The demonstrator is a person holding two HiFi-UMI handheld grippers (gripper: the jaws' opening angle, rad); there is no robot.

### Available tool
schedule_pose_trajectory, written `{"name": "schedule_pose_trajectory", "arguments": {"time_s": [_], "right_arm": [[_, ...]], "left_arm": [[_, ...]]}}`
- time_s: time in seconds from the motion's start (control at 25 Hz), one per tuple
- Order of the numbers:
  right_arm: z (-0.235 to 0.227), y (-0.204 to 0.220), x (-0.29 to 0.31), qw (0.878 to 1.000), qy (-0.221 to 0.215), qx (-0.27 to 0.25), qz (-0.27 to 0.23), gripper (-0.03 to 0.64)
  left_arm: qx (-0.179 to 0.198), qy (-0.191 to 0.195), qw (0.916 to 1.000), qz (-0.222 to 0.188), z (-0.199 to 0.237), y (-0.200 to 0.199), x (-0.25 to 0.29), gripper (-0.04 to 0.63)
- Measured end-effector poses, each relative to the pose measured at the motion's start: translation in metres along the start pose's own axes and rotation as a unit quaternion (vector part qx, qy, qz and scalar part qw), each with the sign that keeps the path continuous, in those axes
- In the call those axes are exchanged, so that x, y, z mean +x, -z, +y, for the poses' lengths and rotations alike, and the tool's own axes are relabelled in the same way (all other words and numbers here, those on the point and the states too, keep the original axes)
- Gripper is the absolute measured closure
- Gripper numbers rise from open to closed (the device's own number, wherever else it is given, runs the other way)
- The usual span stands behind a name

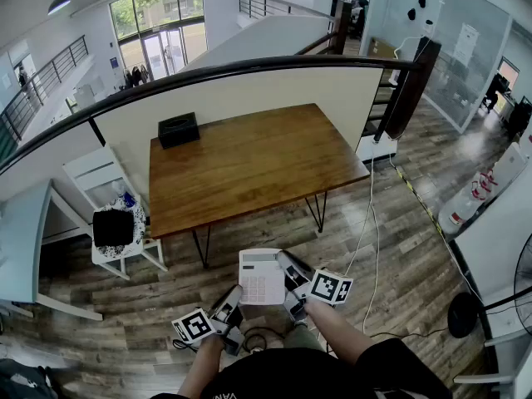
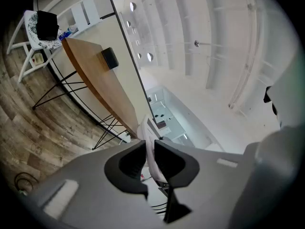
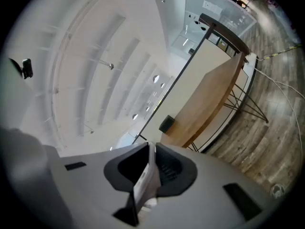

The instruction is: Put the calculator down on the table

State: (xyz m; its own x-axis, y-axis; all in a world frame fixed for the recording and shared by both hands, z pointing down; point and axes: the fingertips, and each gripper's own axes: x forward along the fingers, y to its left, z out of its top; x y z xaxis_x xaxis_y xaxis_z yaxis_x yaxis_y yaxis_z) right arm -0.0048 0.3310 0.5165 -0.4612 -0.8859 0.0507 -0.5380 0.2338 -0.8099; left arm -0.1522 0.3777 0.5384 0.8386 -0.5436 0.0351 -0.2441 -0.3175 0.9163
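Carry step: white rectangular plastic calculator (image 1: 261,277) held by both grippers, not yet over the table.

The left gripper (image 2: 149,149) is closed narrow on the calculator's thin left edge; the right gripper (image 3: 151,151) pinches the right edge likewise. The calculator hangs roughly level above the grey-brown plank floor (image 1: 391,248), well short of the brown wooden table on black hairpin legs (image 1: 249,165), with a small black box (image 1: 178,129) at its far-left corner. Judged next: advance, lower onto bare tabletop, then open both jaws.

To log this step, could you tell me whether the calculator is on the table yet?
Not on it: left gripper and right gripper hold the calculator above the floor, short of the table.
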Motion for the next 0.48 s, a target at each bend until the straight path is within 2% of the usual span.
{"name": "schedule_pose_trajectory", "arguments": {"time_s": [0.2, 0.32, 0.48], "right_arm": [[-0.014, -0.016, 0.011, 1.0, 0.003, 0.001, 0.01, 0.56], [-0.023, -0.028, 0.021, 1.0, 0.001, 0.004, 0.015, 0.56], [-0.033, -0.051, 0.036, 1.0, -0.018, 0.004, 0.016, 0.56]], "left_arm": [[-0.008, -0.005, 0.9999, -0.006, 0.004, -0.005, 0.022, 0.534], [-0.037, -0.004, 0.9992, -0.015, 0.005, -0.01, 0.039, 0.534], [-0.011, -0.011, 0.9997, -0.021, 0.011, -0.02, 0.063, 0.535]]}}
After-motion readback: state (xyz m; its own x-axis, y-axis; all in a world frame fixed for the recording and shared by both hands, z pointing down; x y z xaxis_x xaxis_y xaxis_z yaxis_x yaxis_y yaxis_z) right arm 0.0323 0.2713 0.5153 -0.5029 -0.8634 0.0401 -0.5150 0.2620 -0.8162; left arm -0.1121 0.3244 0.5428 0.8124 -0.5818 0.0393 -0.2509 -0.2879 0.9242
